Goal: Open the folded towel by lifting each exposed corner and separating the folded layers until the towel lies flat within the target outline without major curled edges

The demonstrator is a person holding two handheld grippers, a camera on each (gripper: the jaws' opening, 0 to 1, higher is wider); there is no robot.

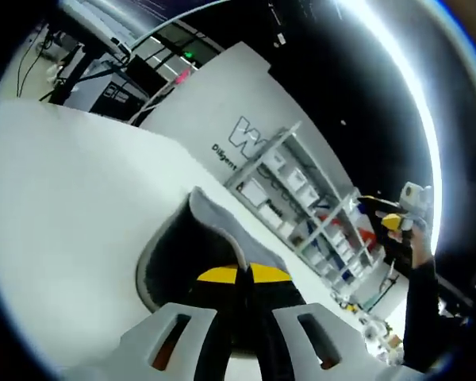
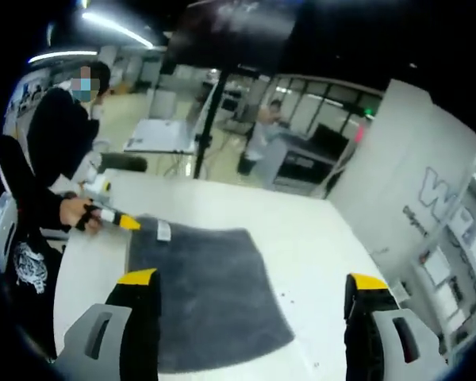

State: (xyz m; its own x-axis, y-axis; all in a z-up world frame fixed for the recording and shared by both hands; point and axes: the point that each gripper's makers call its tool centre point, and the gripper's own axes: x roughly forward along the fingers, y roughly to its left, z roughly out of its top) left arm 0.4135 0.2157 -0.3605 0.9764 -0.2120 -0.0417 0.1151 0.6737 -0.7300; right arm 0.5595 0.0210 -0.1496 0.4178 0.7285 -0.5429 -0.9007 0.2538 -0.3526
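1. Here, in the left gripper view, the left gripper (image 1: 244,278) is showing its two yellow-tipped black jaws pressed together, and they are pinching an edge of the dark grey terry towel (image 1: 222,230).
2. The pinched part of the towel is rising off the white desk (image 1: 71,206) in a curved fold, with a pale hem running up along its crest.
3. Beyond the desk in that view, a white partition wall with grey lettering (image 1: 246,135) is standing beside a rack of white shelves (image 1: 301,198).
4. At the right edge of the same view, the right gripper (image 1: 393,224) is appearing small, held in a dark-sleeved hand; whether its jaws are apart cannot be told there.
5. In the right gripper view, the right gripper (image 2: 254,290) is standing with its jaws wide apart and is holding nothing.
6. Between those jaws the towel (image 2: 206,294) is lying spread flat on the desk (image 2: 301,230), with a small white label at its far left corner.
7. At that corner the left gripper (image 2: 129,223) is touching the towel, held by a person's hand (image 2: 78,213) in a black sleeve.
8. Further back, a person in dark clothing (image 2: 59,131) is standing near the desk.
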